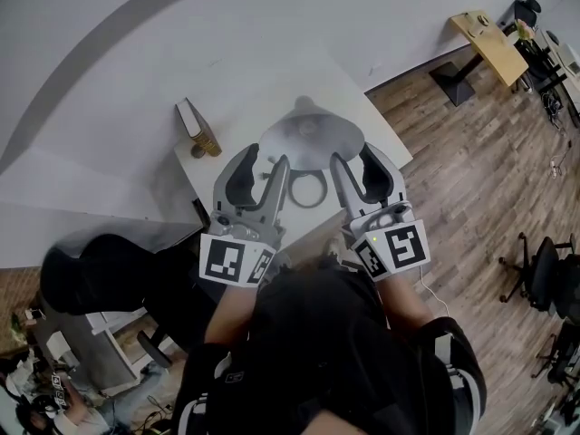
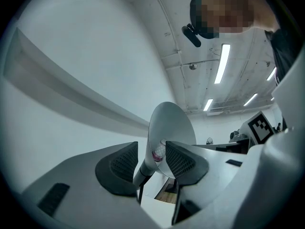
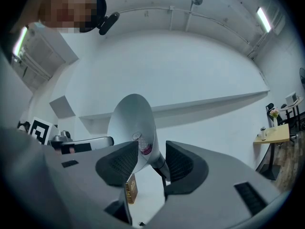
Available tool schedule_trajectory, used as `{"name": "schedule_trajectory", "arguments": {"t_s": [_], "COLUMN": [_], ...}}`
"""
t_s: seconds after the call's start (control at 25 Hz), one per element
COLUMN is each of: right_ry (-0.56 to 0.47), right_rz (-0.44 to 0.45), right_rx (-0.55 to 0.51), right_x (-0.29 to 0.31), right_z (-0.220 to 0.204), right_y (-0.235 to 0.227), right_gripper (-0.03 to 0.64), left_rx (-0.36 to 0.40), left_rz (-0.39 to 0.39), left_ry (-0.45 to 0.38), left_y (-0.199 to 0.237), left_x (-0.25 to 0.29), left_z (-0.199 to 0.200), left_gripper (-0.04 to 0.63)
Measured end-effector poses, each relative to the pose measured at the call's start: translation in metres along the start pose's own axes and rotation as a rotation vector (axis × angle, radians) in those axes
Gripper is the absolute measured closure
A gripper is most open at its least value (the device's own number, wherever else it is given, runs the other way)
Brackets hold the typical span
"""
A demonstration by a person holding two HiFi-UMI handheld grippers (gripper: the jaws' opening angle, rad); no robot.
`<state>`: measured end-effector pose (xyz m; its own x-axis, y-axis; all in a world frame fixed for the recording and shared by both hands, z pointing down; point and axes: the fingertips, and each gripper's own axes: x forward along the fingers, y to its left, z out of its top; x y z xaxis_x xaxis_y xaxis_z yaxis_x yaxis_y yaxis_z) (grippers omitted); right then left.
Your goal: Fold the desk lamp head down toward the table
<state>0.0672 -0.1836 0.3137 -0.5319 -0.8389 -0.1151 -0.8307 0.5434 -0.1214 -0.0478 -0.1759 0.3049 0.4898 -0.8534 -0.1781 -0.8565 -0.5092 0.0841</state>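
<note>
While the desk lamp head (image 1: 313, 132) tips upward above the white table (image 1: 385, 143), its open mouth to the ceiling, the left gripper (image 1: 266, 158) hovers at its near-left rim and the right gripper (image 1: 353, 155) at its near-right. Both grippers' jaws stand apart, released; the shade and neck show in each gap, no pad pressing on them. The lamp's ring base (image 1: 308, 191) lies between the grippers. A small brown box (image 1: 199, 127) stands far left.
</note>
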Motion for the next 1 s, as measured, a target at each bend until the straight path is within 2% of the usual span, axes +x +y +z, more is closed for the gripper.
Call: {"name": "schedule_trajectory", "arguments": {"t_s": [0.32, 0.64, 0.72, 1.0], "right_ry": [0.039, 0.038, 0.037, 0.055], "right_rz": [0.022, 0.032, 0.031, 0.011], "right_rx": [-0.003, -0.004, -0.011, -0.024], "right_x": [0.017, 0.020, 0.020, 0.011], "right_z": [-0.009, -0.011, -0.011, -0.019], "right_y": [-0.001, 0.003, 0.004, 0.004], "right_gripper": [0.442, 0.504, 0.528, 0.531], "left_rx": [-0.005, 0.004, 0.005, -0.005], "left_rz": [-0.002, -0.026, -0.027, -0.029], "left_ry": [0.030, 0.039, 0.036, 0.045], "left_y": [0.006, 0.003, 0.002, -0.002], "left_x": [0.014, 0.015, 0.015, 0.007], "left_z": [-0.008, -0.011, -0.010, -0.018], "left_gripper": [0.430, 0.520, 0.521, 0.526]}}
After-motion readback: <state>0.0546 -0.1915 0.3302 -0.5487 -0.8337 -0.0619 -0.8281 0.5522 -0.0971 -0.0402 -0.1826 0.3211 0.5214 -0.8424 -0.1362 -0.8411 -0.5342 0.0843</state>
